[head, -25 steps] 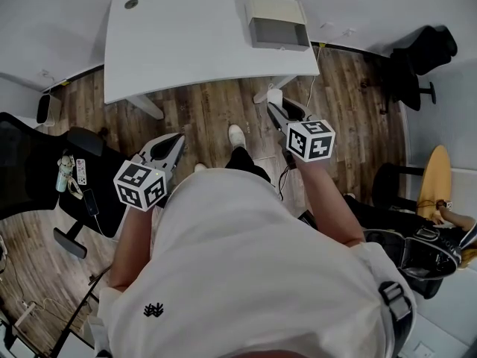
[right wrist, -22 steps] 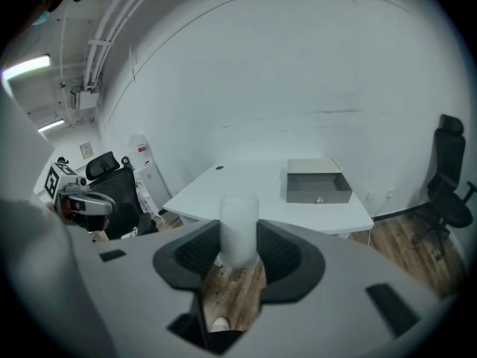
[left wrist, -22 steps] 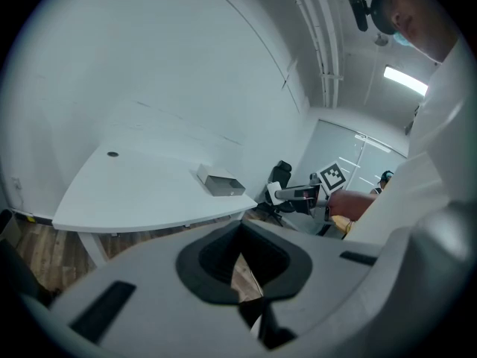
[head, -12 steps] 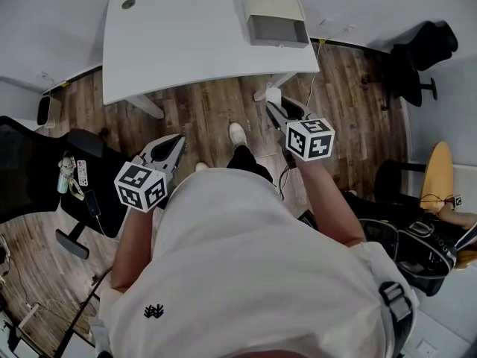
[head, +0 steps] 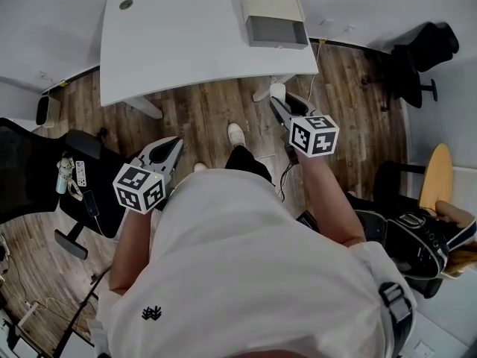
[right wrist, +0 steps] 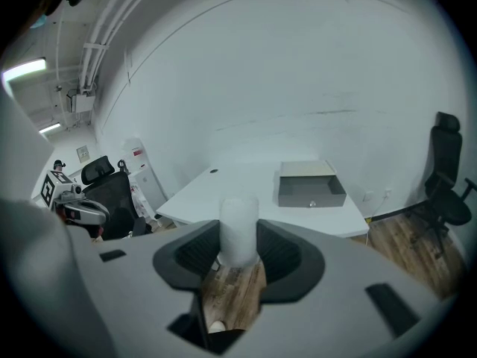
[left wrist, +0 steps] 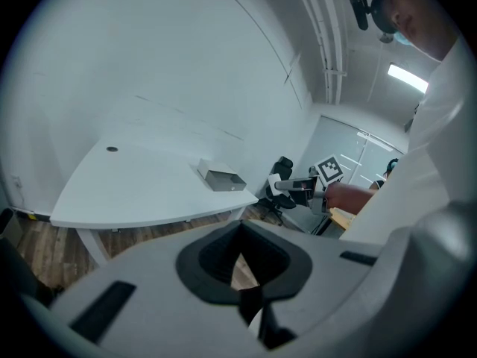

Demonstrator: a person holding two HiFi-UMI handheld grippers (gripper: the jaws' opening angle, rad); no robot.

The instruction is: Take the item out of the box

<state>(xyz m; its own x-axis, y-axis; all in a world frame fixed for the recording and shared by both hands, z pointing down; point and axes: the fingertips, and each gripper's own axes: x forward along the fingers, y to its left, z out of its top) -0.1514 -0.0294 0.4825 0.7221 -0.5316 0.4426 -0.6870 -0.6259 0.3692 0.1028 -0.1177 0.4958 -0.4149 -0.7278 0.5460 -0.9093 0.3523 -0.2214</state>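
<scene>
Compared with 1 second ago, the right gripper (head: 280, 104) is sitting slightly further toward 1 o'clock in the head view, while the left gripper (left wrist: 239, 253) is staying put at about 8 o'clock. Right jaws are standing partly apart and pressing on a white cylinder (right wrist: 238, 230), which is filling the gap between the pads and sticking up past them. Left jaws are meeting at their tips and carrying nothing.

The box (head: 276, 21) is resting at 1 o'clock on the far corner of the white desk (head: 186, 43), well apart from both grippers, and the person (head: 246, 267) is standing back from it on the wood floor (head: 201, 114). Judging by that, the cylinder is most likely the item and is already out of the box, so the step in hand is looking like the carry-away or the pause after it. Whether anything else is lying in the box cannot be told.

Next move is probably calling for a steady grip while the cylinder is being brought somewhere to set down, with the pads easing apart only once it is standing on a surface
</scene>
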